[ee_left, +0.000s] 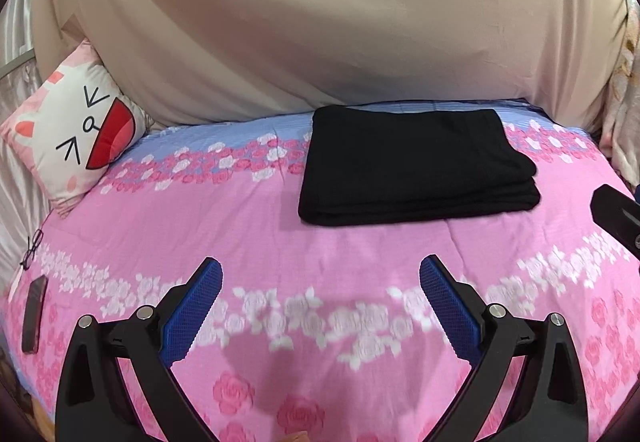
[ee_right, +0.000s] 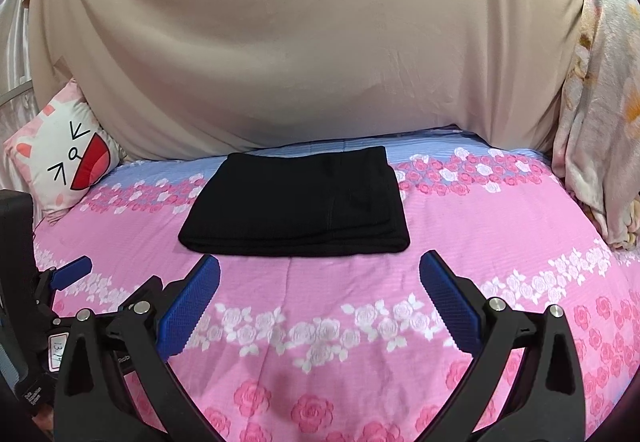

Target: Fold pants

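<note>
Pants (ee_right: 294, 203) look fully folded — a neat black stack on the pink bedspread (ee_right: 460, 242), so little seems left. Nearest, the left gripper (ee_left: 320, 302) and right gripper (ee_right: 320, 302) hover spread wide, empty, short of the stack. Farther left, phone (ee_left: 34, 314), glasses (ee_left: 32, 248), pillow (ee_left: 76, 137) — nothing obstructs.

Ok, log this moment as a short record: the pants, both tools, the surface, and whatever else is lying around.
pants: black pants, folded into a flat rectangle, lying on the bed
surface: pink rose-print bedspread
left tool: left tool open, empty, short of the pants
right tool: right tool open, empty, just short of the pants' near edge
backdrop: beige sheet hanging behind the bed
other items: cat-face pillow at back left; glasses and phone at the left edge
</note>
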A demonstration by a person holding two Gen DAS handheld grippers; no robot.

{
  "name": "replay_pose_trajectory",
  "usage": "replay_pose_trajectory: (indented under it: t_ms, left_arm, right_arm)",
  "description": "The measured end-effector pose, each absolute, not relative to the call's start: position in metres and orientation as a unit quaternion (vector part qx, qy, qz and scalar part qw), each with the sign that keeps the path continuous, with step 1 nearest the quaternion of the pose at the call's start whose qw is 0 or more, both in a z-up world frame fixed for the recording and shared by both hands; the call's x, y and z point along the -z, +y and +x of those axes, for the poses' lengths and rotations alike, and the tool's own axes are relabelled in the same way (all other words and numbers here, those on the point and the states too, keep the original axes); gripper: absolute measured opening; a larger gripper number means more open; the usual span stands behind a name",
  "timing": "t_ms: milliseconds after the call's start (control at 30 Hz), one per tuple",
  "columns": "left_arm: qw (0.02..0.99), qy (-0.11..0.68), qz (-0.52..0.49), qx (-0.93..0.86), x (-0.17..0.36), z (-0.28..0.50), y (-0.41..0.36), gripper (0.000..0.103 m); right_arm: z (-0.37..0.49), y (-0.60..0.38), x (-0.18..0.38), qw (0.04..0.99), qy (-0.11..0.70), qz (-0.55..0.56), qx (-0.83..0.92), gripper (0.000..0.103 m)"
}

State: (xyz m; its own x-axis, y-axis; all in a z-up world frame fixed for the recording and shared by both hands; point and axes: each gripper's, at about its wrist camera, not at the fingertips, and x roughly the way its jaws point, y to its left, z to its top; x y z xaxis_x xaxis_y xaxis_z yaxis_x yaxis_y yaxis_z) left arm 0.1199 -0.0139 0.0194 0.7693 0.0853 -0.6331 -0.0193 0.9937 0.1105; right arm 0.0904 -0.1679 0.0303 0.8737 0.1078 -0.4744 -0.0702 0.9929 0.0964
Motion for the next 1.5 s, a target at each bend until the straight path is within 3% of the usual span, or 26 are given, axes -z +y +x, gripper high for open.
replay_pose_trajectory:
  t_ms: [567, 1500]
  left_arm:
    - [0.929, 0.364, 0.055, -0.031, 0.002, 0.177, -0.022, 0.098]
    - [0.931, 0.359, 0.055, -0.035, 0.000, 0.175, -0.019, 0.098]
  right_arm:
    - [0.146, -0.177, -0.003, 0.960, 0.274, 0.048, -0.031, 0.098]
    - [0.144, -0.172, -0.001, 0.960, 0.274, 0.045, -0.035, 0.098]
